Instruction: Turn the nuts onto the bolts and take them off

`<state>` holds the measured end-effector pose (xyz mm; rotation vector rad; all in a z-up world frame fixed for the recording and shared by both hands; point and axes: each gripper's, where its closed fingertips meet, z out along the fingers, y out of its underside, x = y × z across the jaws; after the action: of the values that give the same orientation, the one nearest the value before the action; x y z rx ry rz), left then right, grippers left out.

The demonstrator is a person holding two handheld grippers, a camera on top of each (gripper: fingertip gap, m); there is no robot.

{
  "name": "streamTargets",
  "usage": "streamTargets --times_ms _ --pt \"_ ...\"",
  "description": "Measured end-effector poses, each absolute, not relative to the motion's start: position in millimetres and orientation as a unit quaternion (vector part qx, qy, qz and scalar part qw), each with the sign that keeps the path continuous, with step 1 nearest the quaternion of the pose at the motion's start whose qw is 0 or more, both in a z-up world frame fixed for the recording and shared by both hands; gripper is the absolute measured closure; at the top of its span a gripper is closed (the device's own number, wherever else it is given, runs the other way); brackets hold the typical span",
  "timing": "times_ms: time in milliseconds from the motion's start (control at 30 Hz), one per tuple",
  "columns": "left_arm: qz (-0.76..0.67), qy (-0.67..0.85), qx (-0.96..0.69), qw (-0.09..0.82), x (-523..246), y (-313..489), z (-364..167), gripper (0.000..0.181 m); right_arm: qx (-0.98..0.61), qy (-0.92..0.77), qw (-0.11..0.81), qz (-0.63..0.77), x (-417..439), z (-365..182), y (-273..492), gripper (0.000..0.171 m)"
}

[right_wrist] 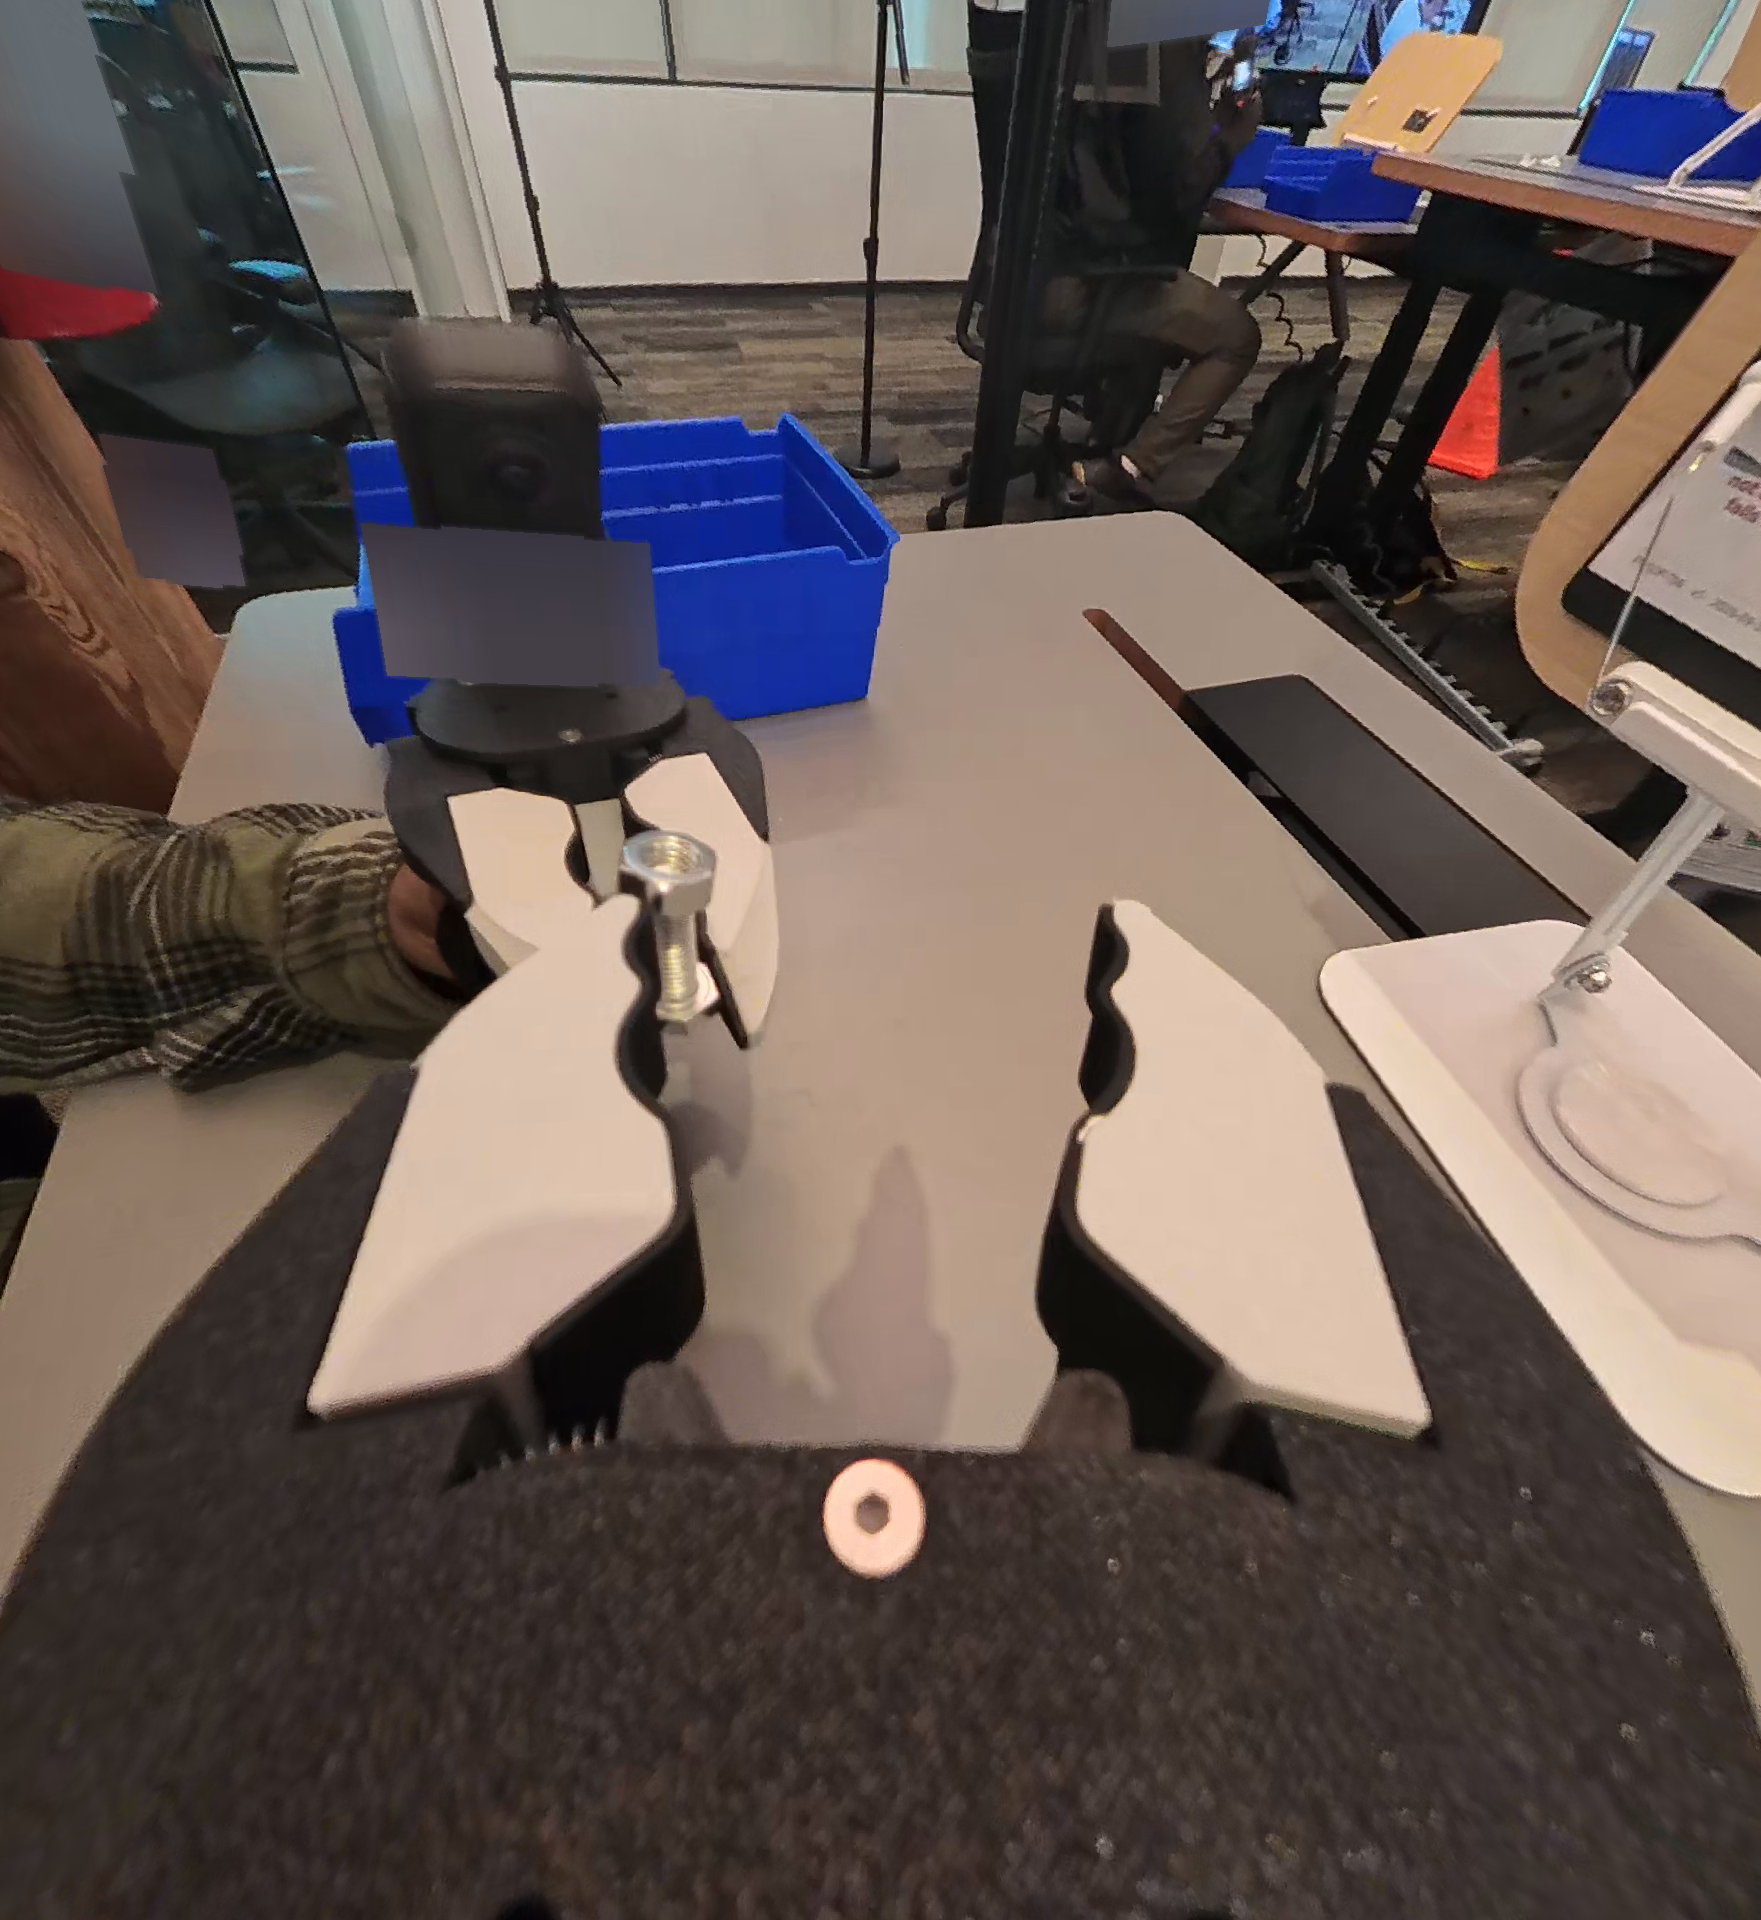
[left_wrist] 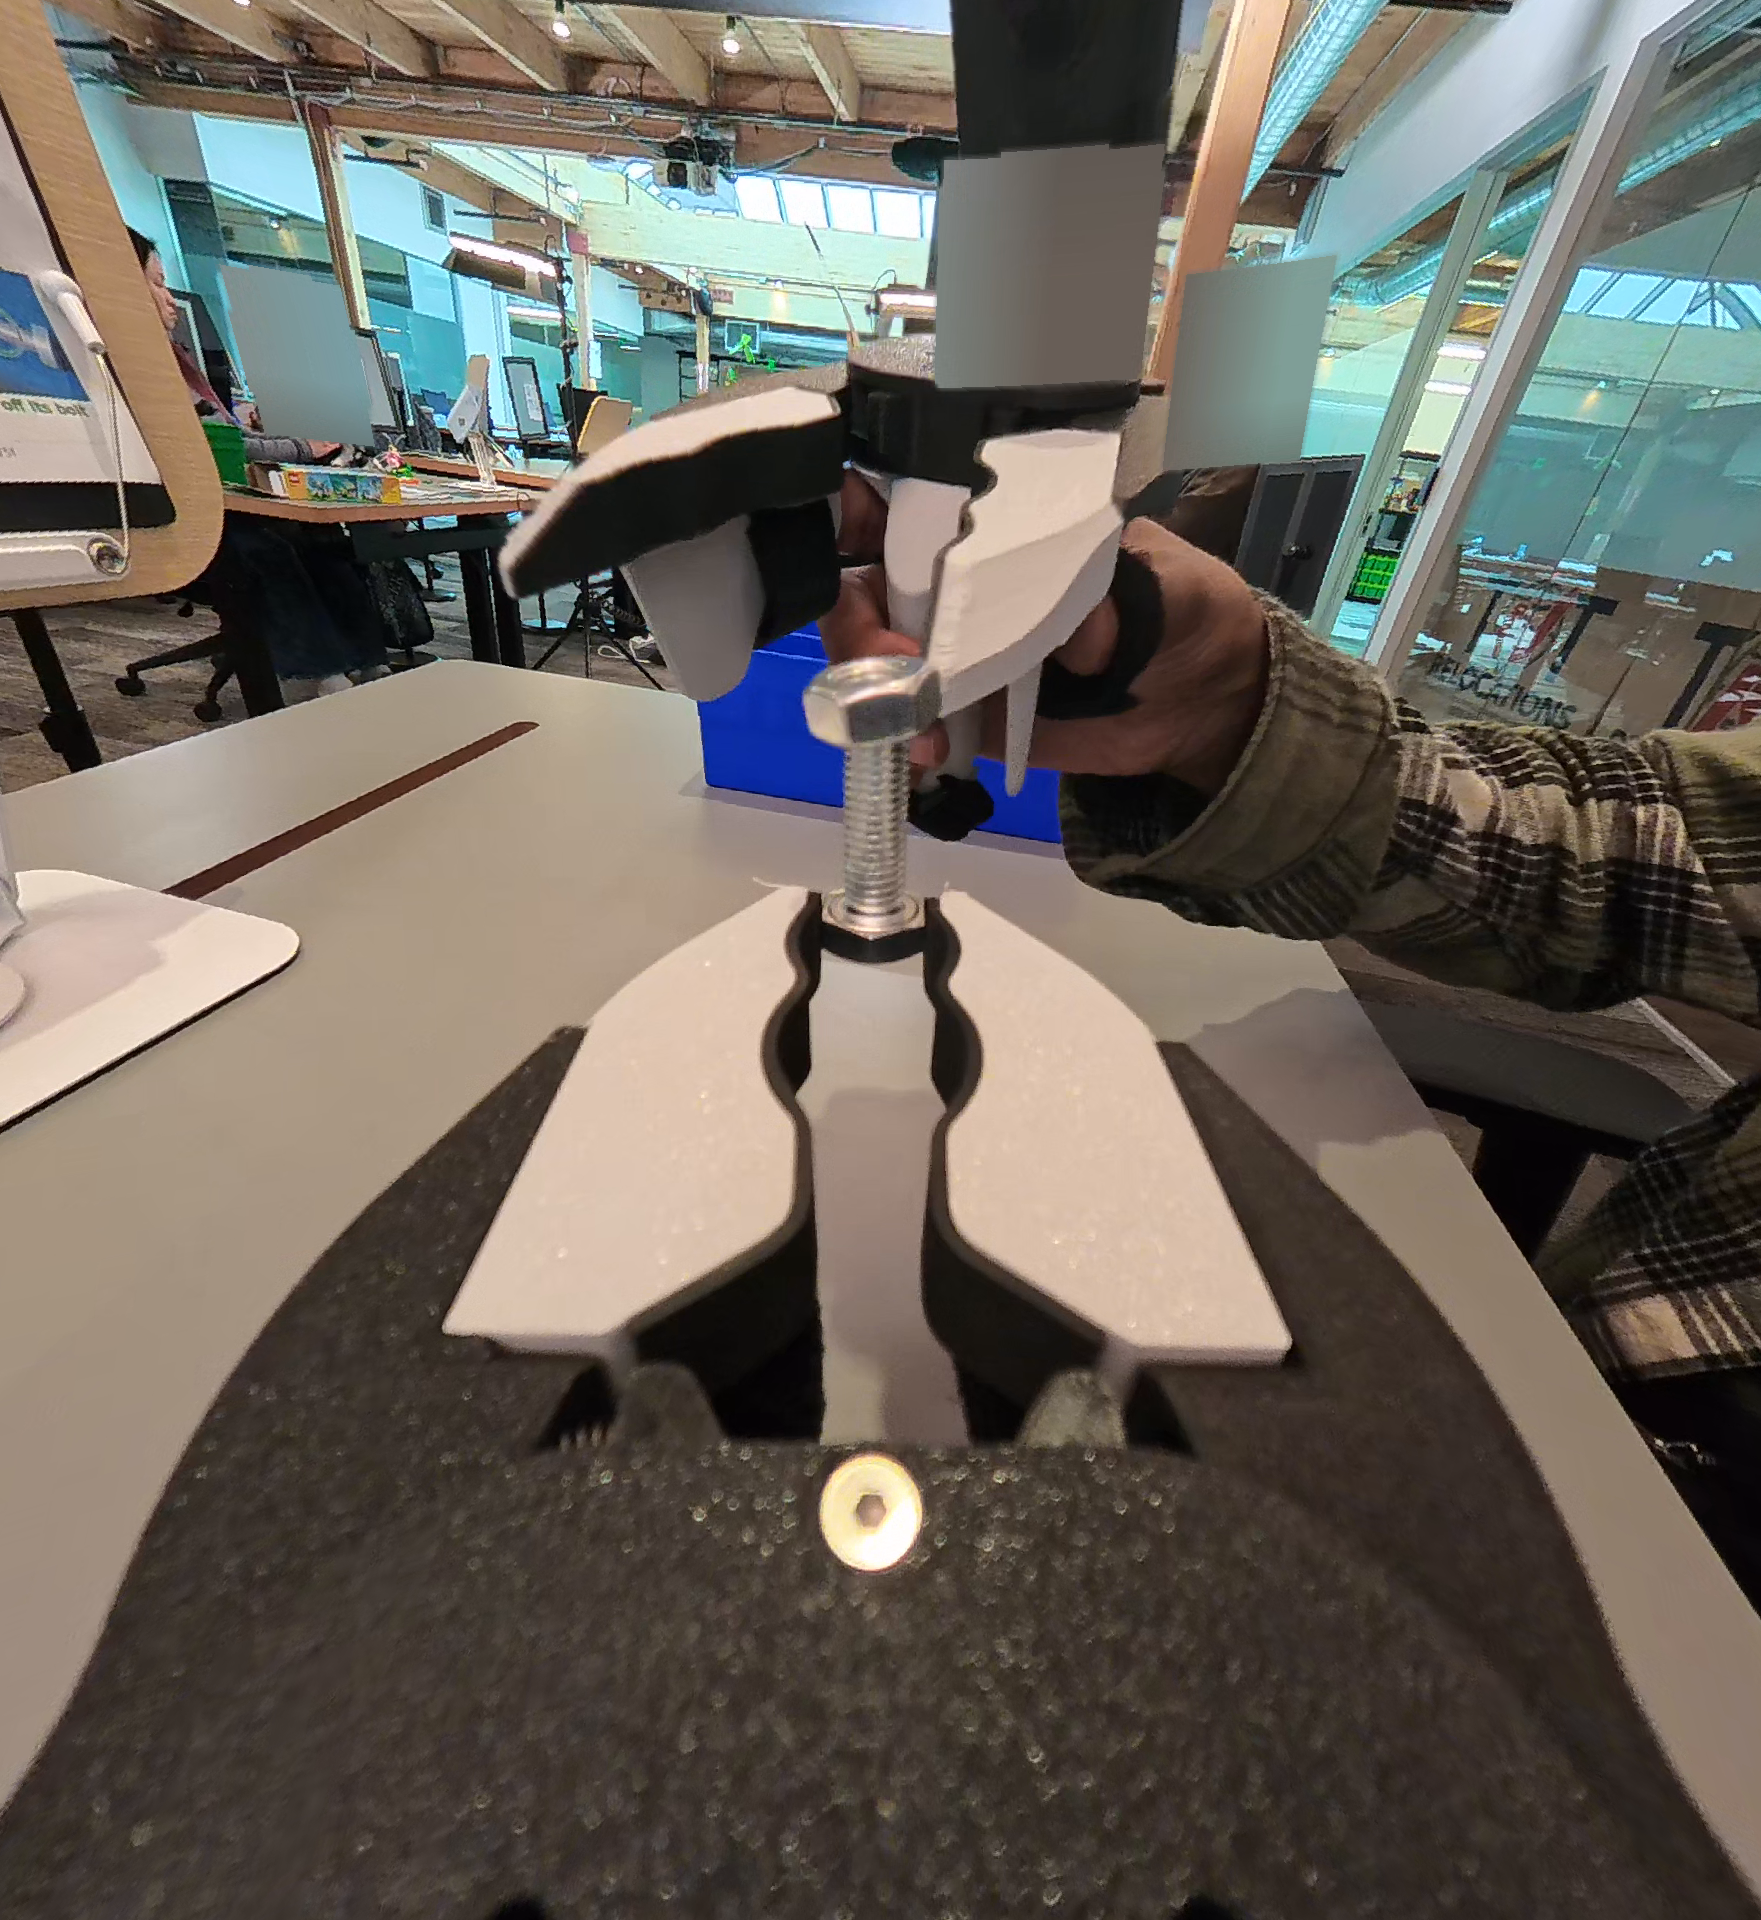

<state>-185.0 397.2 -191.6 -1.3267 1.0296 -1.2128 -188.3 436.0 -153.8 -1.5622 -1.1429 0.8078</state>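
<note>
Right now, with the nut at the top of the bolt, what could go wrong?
1. The nut sits at the very tip of the bolt; a bump may knock it onto the table.
2. The right tongs are wide open with one finger beside the nut; closing from here could push the bolt sideways.
3. The left tongs pinch only the bolt's lower end, so it might tilt.

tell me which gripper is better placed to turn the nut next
Right, likely. The right gripper is open and free, close by the nut on top of the bolt. The left gripper is shut on the bolt's lower end, holding it upright.
</note>
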Motion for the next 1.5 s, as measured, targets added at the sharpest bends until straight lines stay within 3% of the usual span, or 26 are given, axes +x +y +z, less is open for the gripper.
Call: streamTargets --times_ms 1233,1500 --pt "-0.477 0.437 -0.561 0.517 -183.2 398.2 -194.9 0.163 -0.618 -0.485 0.498 0.367 -193.7 -140.7 422.2 0.092" --pt "-0.429 0.439 -0.592 0.521 -182.2 408.2 -206.8 0.163 -0.669 -0.466 0.454 0.36 -189.3 -145.2 408.2 0.118"
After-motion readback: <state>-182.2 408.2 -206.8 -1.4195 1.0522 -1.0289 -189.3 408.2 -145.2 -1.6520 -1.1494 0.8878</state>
